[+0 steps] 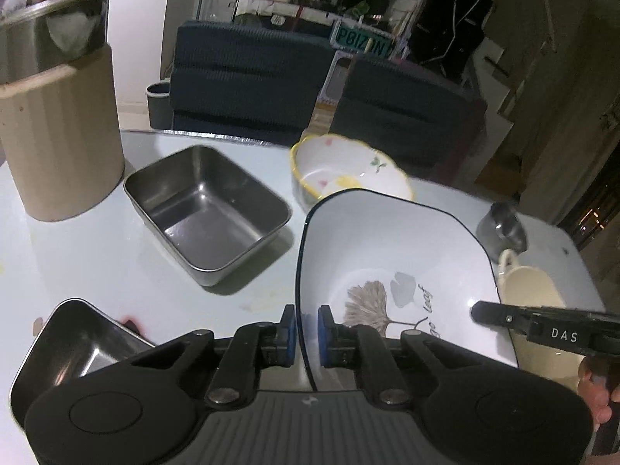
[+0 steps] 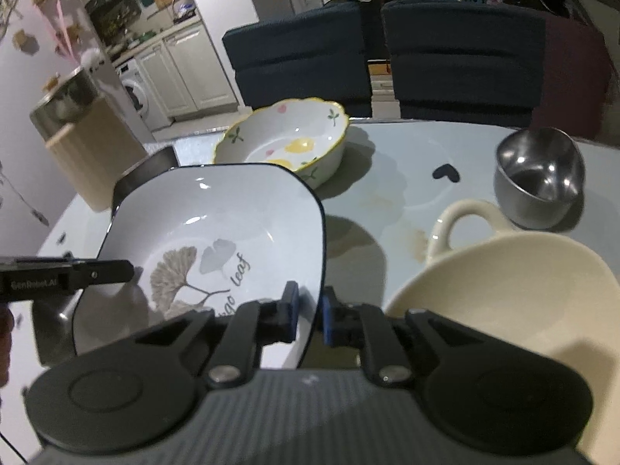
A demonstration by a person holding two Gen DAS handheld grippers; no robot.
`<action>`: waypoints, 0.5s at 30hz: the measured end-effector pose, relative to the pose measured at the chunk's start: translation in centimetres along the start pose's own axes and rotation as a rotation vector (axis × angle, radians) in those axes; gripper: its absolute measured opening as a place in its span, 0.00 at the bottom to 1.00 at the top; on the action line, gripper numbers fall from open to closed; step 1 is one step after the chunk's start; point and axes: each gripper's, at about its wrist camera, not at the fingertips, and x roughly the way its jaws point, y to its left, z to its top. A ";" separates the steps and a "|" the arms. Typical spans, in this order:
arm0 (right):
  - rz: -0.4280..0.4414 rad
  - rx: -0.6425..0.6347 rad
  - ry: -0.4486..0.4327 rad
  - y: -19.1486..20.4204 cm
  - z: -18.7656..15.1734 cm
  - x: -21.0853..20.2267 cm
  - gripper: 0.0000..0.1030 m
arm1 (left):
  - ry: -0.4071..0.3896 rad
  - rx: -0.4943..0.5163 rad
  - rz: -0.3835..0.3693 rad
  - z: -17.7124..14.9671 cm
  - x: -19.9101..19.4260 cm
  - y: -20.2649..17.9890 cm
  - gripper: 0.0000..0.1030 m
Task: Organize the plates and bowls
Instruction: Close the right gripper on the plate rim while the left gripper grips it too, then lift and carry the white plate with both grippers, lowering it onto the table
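A white square bowl with a dark rim and a ginkgo leaf print [image 1: 391, 255] [image 2: 217, 232] is held between both grippers, raised above the table. My left gripper [image 1: 308, 333] is shut on its left rim. My right gripper [image 2: 310, 316] is shut on its right rim. Behind it sits a flowered bowl with a yellow scalloped rim [image 1: 345, 166] [image 2: 286, 139]. A cream bowl with a loop handle [image 2: 503, 290] [image 1: 531, 290] stands to the right. A round steel bowl [image 2: 538, 178] [image 1: 503, 228] is at the far right.
A rectangular steel tray [image 1: 205, 209] lies left of centre on the pale table [image 1: 97, 263]. Another steel tray [image 1: 73, 345] is at the near left. A beige cylinder holding a steel pot [image 1: 62, 135] stands at the far left. Two dark chairs [image 2: 387, 54] are behind the table.
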 end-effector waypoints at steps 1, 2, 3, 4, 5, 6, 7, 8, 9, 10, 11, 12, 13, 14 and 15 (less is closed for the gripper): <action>0.011 0.032 -0.008 -0.3 -0.2 -0.6 0.13 | -0.006 0.004 0.000 -0.1 -0.5 -0.2 0.11; 0.021 0.056 -0.013 -0.6 -0.3 -1.3 0.13 | -0.010 0.004 -0.003 -0.3 -1.0 -0.5 0.11; 0.025 0.065 -0.016 -0.7 -0.4 -1.7 0.12 | -0.013 0.003 -0.006 -0.5 -1.5 -0.7 0.11; 0.024 0.069 -0.022 -0.5 -0.7 -2.4 0.12 | -0.016 0.002 -0.010 -0.8 -2.2 -0.9 0.11; 0.020 0.067 -0.028 -0.3 -1.0 -3.1 0.12 | -0.021 0.000 -0.017 -1.0 -3.0 -1.0 0.10; 0.019 0.071 -0.033 0.0 -1.2 -3.7 0.12 | -0.025 -0.006 -0.023 -1.2 -3.5 -0.9 0.10; 0.022 0.077 -0.036 0.2 -1.5 -4.3 0.12 | -0.030 -0.019 -0.034 -1.4 -4.3 -0.8 0.09; 0.026 0.081 -0.041 0.4 -1.8 -5.0 0.12 | -0.035 -0.032 -0.042 -1.6 -5.1 -0.7 0.09; 0.030 0.084 -0.046 0.5 -2.0 -5.5 0.12 | -0.041 -0.038 -0.046 -1.9 -6.0 -0.8 0.09; 0.037 0.091 -0.051 0.7 -2.2 -6.2 0.12 | -0.044 -0.036 -0.044 -2.2 -6.7 -0.9 0.09; 0.043 0.097 -0.052 1.0 -2.5 -6.8 0.12 | -0.049 -0.033 -0.040 -2.5 -7.6 -1.1 0.09; 0.042 0.101 -0.049 1.3 -2.5 -7.2 0.12 | -0.052 -0.036 -0.040 -2.7 -8.2 -1.1 0.09; 0.037 0.095 -0.048 1.8 -2.7 -7.8 0.12 | -0.054 -0.047 -0.044 -3.0 -9.0 -1.0 0.09; 0.033 0.081 -0.050 2.3 -3.0 -8.4 0.12 | -0.055 -0.055 -0.047 -3.4 -9.8 -0.9 0.09; 0.032 0.070 -0.051 2.8 -3.4 -9.2 0.11 | -0.059 -0.059 -0.047 -3.6 -10.5 -0.8 0.09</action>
